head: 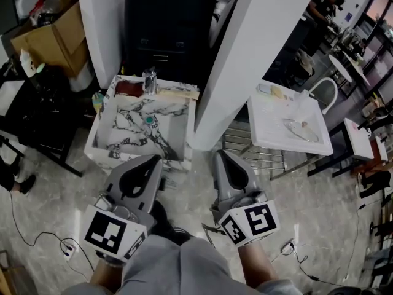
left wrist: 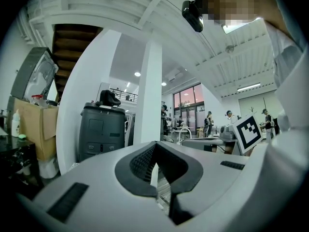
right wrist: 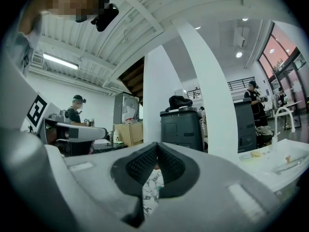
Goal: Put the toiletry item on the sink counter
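1. The toiletry item cannot be picked out for certain. A small greenish-topped container [head: 97,99] stands at the back left corner of the sink counter [head: 121,135], on its rim or just beside it. A small round teal piece [head: 149,120] lies in the basin. Neither is in a gripper.
2. The sink counter is one boxy white unit with black marble veining. It sits low on the floor ahead of the person, with one shiny metal faucet [head: 149,78] at its back edge.
3. The left gripper [head: 158,159] is held low over the person's grey-trousered lap [head: 184,266], pointing forward at the counter's near edge. Its jaws meet at the tips and have hold of nothing. Its own view shows the ribbed dark pads [left wrist: 140,162] framing a teardrop gap.
4. The right gripper [head: 220,154] lies beside the left one, roughly parallel and level with it. It is aimed just right of the counter, tips pressed together and empty. Through its gap the marble veining shows beyond.
5. Both are smooth grey plastic shells. Each carries one cube with black-and-white square markers, left [head: 113,232] and right [head: 252,221].
6. A broad white column [head: 245,54] rises right of the counter.
7. Beyond the column stands a second, plain white sink [head: 270,137] with a curved white faucet [head: 325,91].
8. A dark grey cabinet [head: 166,29] stands behind the marble unit, and a cardboard box [head: 52,35] sits far left.
9. The floor [head: 319,226] is pale and glossy.
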Available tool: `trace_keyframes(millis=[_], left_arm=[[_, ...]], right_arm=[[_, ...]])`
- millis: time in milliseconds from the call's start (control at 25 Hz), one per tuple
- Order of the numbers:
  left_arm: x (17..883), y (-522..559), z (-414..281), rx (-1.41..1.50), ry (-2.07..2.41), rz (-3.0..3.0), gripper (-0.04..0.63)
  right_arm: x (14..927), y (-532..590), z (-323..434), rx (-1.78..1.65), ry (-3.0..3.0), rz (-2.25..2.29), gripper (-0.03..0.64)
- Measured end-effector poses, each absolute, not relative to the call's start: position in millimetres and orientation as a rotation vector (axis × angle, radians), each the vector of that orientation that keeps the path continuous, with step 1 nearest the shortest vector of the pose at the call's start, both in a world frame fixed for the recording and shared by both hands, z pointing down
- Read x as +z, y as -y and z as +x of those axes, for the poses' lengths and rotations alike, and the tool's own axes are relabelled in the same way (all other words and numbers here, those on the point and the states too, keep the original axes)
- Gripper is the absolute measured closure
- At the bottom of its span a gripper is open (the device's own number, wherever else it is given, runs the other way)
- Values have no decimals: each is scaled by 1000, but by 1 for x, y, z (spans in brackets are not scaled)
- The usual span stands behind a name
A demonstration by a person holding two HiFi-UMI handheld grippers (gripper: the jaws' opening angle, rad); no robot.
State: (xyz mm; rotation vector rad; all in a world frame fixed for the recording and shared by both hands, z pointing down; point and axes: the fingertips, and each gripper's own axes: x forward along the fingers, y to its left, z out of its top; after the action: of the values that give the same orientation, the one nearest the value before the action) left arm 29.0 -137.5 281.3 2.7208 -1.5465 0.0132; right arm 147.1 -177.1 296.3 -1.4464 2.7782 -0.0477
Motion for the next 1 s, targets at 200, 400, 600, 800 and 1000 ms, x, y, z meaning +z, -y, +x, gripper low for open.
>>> trace_keyframes(millis=[200, 400, 600, 800, 1000], left_arm=[[277, 133, 31, 5, 1550, 2725, 592], [276, 129, 33, -2, 1556, 2729, 592], [277, 128, 34, 16, 1556, 2720, 592], [279, 129, 35, 20, 1552, 2715, 592], [281, 129, 36, 19, 1543, 2722, 592]], right_arm=[[294, 168, 147, -44, -2780, -1437, 618], [293, 163, 145, -54, -2780, -1415, 618], [289, 164, 146, -64, -2774, -1408, 618], [289, 166, 147, -85, -2765, -1407, 620], [292, 165, 149, -96, -2759, -1412, 618]])
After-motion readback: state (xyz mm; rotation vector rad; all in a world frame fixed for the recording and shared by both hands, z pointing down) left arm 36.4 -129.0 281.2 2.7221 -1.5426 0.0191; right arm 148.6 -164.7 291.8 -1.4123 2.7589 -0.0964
